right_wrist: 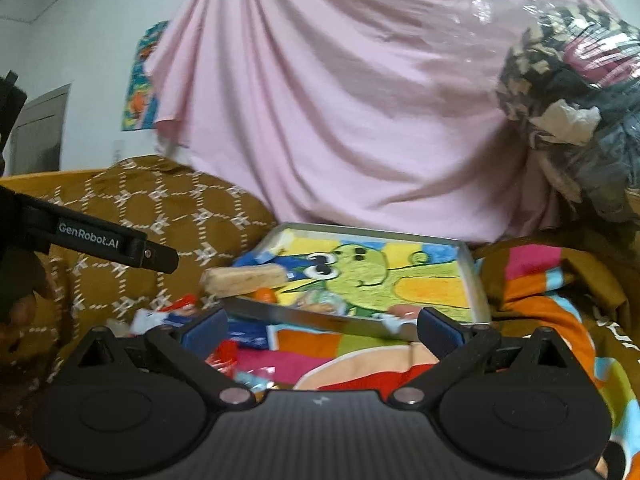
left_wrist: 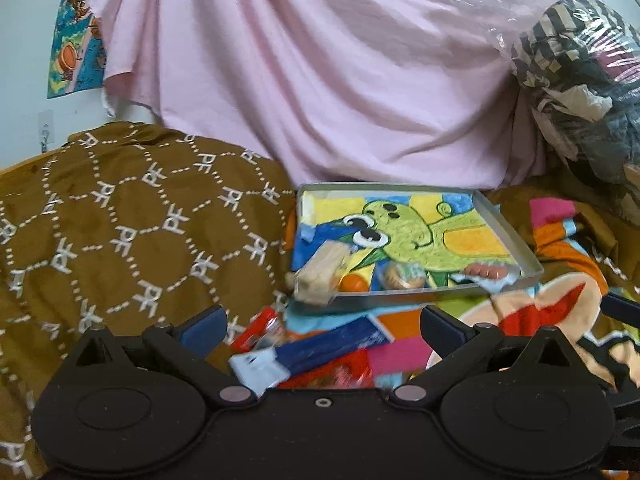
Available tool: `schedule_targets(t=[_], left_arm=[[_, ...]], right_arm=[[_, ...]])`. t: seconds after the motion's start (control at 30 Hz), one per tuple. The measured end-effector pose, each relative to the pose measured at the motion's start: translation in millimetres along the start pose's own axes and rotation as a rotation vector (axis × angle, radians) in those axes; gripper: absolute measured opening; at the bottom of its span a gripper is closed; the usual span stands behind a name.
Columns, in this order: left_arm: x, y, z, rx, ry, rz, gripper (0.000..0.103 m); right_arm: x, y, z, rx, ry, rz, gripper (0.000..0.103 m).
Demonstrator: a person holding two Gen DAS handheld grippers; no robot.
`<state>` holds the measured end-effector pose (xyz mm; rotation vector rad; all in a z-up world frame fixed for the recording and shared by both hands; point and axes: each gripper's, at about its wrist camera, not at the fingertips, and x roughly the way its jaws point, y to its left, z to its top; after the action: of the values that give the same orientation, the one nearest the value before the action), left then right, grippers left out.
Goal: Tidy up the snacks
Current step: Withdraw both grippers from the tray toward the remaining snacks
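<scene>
both the left hand-held gripper (left_wrist: 322,330) and right hand-held gripper (right_wrist: 322,330) are gaping wide, gripping nothing; wrapped snacks (left_wrist: 308,354) are lying on the bed before the cartoon-lined tray (left_wrist: 508,226).

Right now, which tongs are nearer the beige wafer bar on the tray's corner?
Left, as far as I can judge. The left tongs stand open with the wafer bar straight ahead; the right tongs, also open, have it off to their left.

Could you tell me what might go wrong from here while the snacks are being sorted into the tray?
The beige wafer pack lies across the tray rim and could slip out. The tray sits on soft, rumpled bedding, so a push may tilt it. Loose packets lie crowded together, inviting a double grab.
</scene>
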<state>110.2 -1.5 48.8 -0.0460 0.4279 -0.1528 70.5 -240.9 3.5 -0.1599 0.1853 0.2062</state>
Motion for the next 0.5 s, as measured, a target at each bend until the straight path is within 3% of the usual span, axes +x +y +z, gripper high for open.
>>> schedule_targets(t=[0.23,0.5], left_arm=[[-23,19,-26,0.033,0.049,0.019,0.102],[-17,39,-56,0.014,0.136,0.049,0.102]], right_arm=[[-10,28,-19,-0.059,0.045,0.048,0.103],[-14,48,-41,-0.112,0.138,0.095,0.103]])
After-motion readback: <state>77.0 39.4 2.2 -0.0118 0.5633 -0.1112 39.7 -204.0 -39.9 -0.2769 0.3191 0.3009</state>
